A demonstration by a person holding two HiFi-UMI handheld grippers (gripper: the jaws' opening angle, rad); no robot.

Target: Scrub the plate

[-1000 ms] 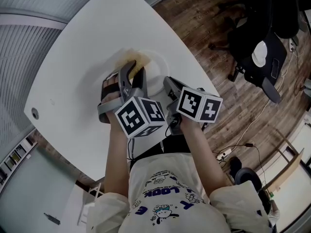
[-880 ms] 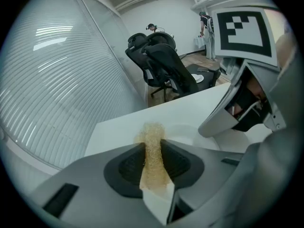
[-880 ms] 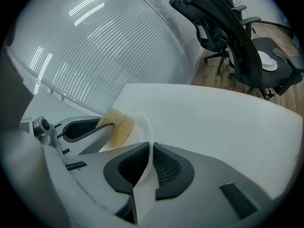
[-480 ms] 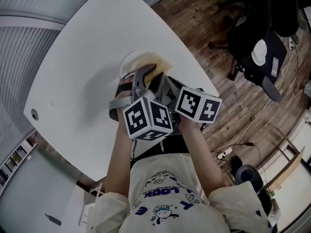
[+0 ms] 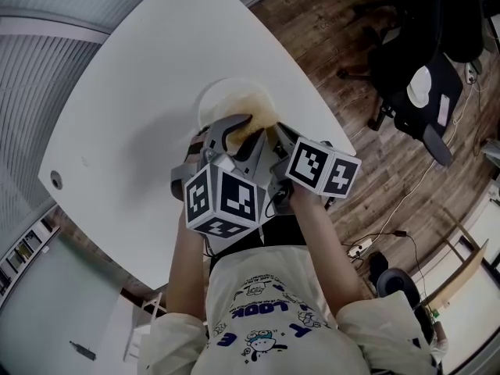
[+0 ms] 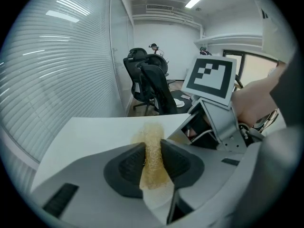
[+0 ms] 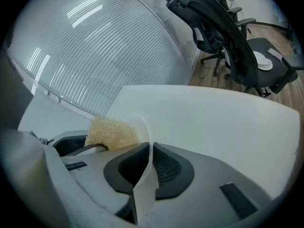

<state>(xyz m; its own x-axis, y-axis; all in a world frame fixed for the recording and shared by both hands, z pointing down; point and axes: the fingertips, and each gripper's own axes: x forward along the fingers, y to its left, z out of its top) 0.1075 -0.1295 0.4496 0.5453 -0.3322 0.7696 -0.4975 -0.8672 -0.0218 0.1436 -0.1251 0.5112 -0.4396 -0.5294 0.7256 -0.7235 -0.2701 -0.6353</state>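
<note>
**A:** What has each claw got?

**B:** The left claw (image 6: 153,147) is clamped on a coarse yellow fibrous scrub pad (image 6: 151,131). The pad stands on edge between the jaws, with its free end poking out ahead of the tips. The right claw (image 7: 150,148) is pinched onto the rim of a thin white round plate (image 7: 143,127), one jaw on either face of the edge.

**A:** And where does the plate sit from there?

**B:** It is straight ahead of both claws, resting on the white worktop (image 5: 133,100). Only its near edge runs back into the right claw. The pad lies just left of the right claw and over the plate, close inside the held rim.

**A:** How would you expect the plate to behave?

**B:** I'd say it is light, and smooth enough to slide on that worktop if nothing anchors it. The wall looks thin, almost see-through at the edge, so it may flex or tip under a hard push. The rim is the sensible place to hold it. I would grip nearest the scrubbing, so the force doesn't lever the far side up.

**A:** And the pad?

**B:** It is probably soft and springy. The jaws hold it by the middle, so the protruding end can bend flat against the plate. Moderate pressure should do, since pressing too hard only risks skidding the plate out of the pinch.
</note>
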